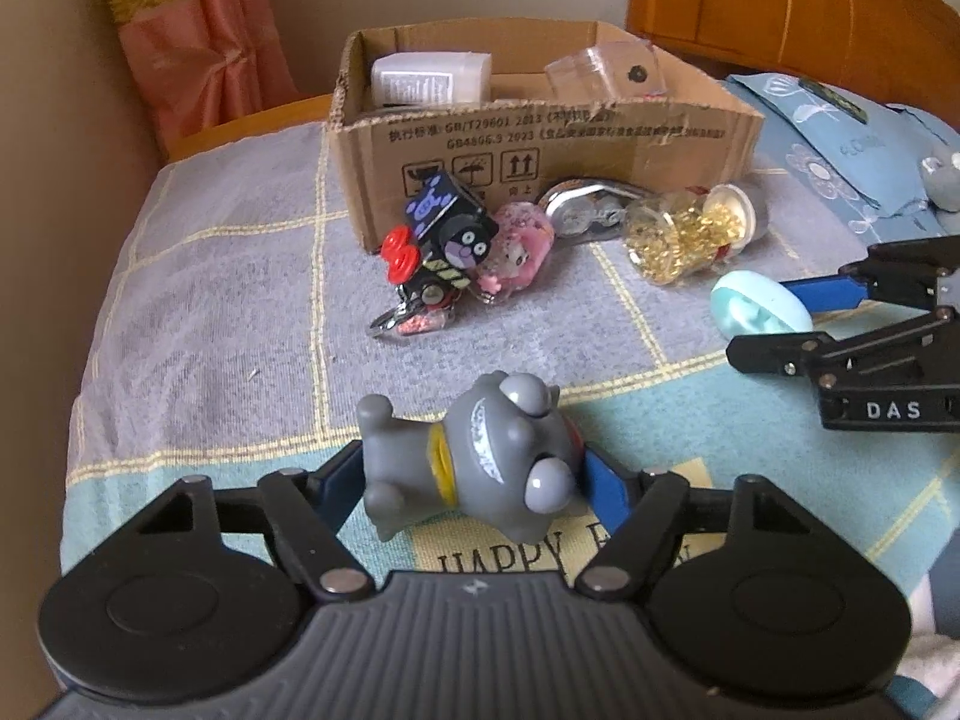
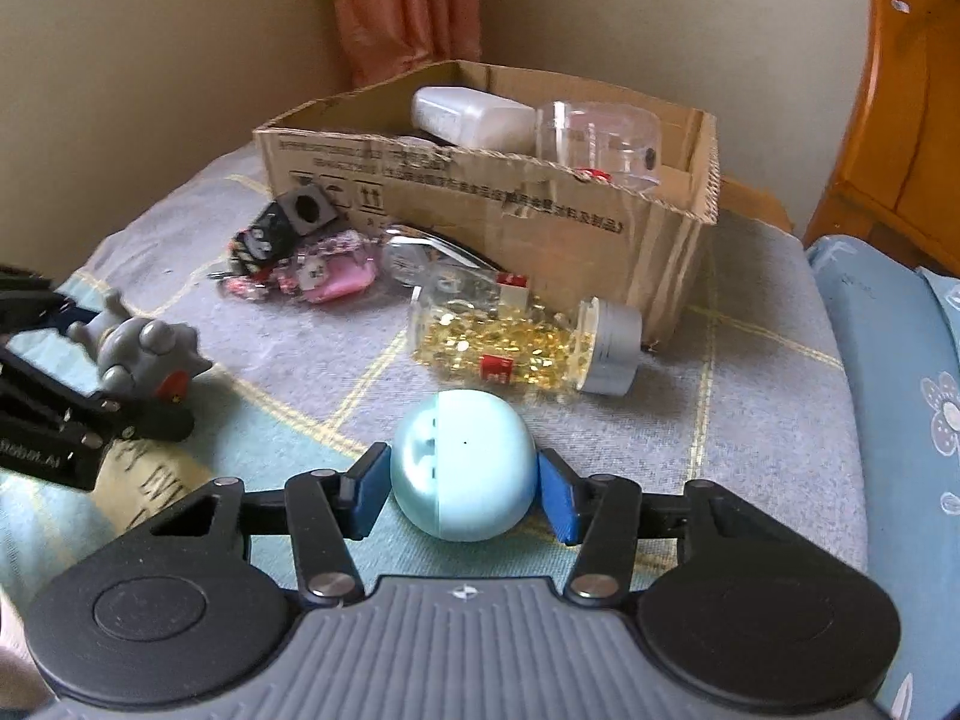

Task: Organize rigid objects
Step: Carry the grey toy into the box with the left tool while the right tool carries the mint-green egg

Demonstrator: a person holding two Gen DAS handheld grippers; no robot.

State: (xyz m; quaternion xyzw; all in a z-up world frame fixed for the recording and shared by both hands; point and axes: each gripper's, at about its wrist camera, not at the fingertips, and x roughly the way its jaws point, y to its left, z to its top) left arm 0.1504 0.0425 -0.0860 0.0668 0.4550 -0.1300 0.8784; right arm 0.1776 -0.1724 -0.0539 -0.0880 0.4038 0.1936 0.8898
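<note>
While the checked bedcover (image 1: 228, 312) carries everything listed, the entries run from its near edge to its far edge.

Near edge, left: left gripper (image 1: 474, 474), blue pads pressed on either side of a grey cartoon figurine (image 1: 480, 468) lying on its side; clenched on it. The figurine rests on the cover above the printed lettering.

Near edge, right: right gripper (image 2: 462, 483), blue pads tight against both flanks of a pale blue round case (image 2: 462, 465); grasping it. The case sits on the cover, just short of the jar.

Middle of the cover, between the grippers and the box:
- clear jar of golden capsules (image 2: 510, 342), on its side, grey cap pointing toward the right edge, its cap end near the box's front corner;
- shiny metal clip-like item (image 1: 585, 207), touching the box front, partly behind the jar;
- pink transparent charm (image 1: 519, 252) with a small figure inside;
- black cube (image 1: 447, 213) with a purple print, propped against the box front, atop a cluster of keyring trinkets including a red bow (image 1: 403, 255).

This row lies directly in front of the box and bars the straight line to it from both grippers.

Far edge: cardboard box (image 1: 660, 150), open-topped, torn front rim, holding a white bottle (image 1: 429, 81) and a clear plastic container (image 1: 606, 69).

Right edge: blue flowered pillow (image 2: 936, 420). Beyond: pink curtain (image 1: 192, 42), wooden headboard (image 1: 780, 0).
</note>
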